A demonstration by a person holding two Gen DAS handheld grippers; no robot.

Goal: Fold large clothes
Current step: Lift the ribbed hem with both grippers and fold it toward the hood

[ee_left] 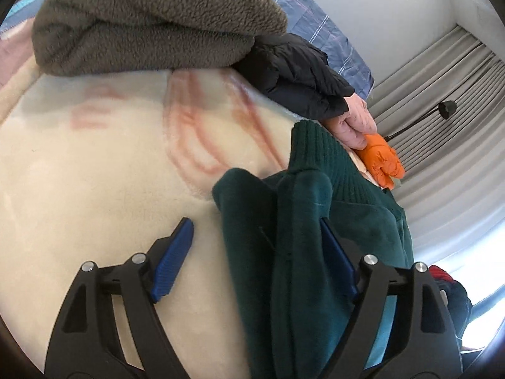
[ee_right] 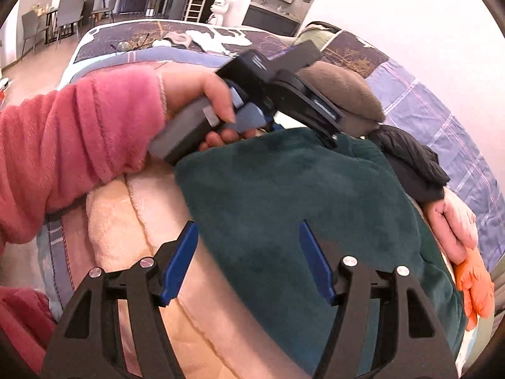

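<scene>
A dark green fleece garment [ee_left: 303,221] lies bunched on a cream blanket [ee_left: 94,173] on the bed. My left gripper [ee_left: 252,233] is open, its jaws wide; the green fabric lies between them against the right finger [ee_left: 337,262]. In the right wrist view the green garment [ee_right: 300,189] spreads flat over the cream blanket [ee_right: 126,221]. My right gripper [ee_right: 249,233] is open above the garment's near left edge. The left gripper's body [ee_right: 268,88], held by a hand in a pink sleeve [ee_right: 79,132], sits at the garment's far edge.
A folded brown fleece [ee_left: 151,22] and a black jacket [ee_left: 296,72] lie at the far side of the blanket. Pink and orange gloves [ee_left: 375,145] lie beside the green garment. A blue checked sheet [ee_right: 448,120] covers the bed. Grey curtains [ee_left: 442,94] hang at the right.
</scene>
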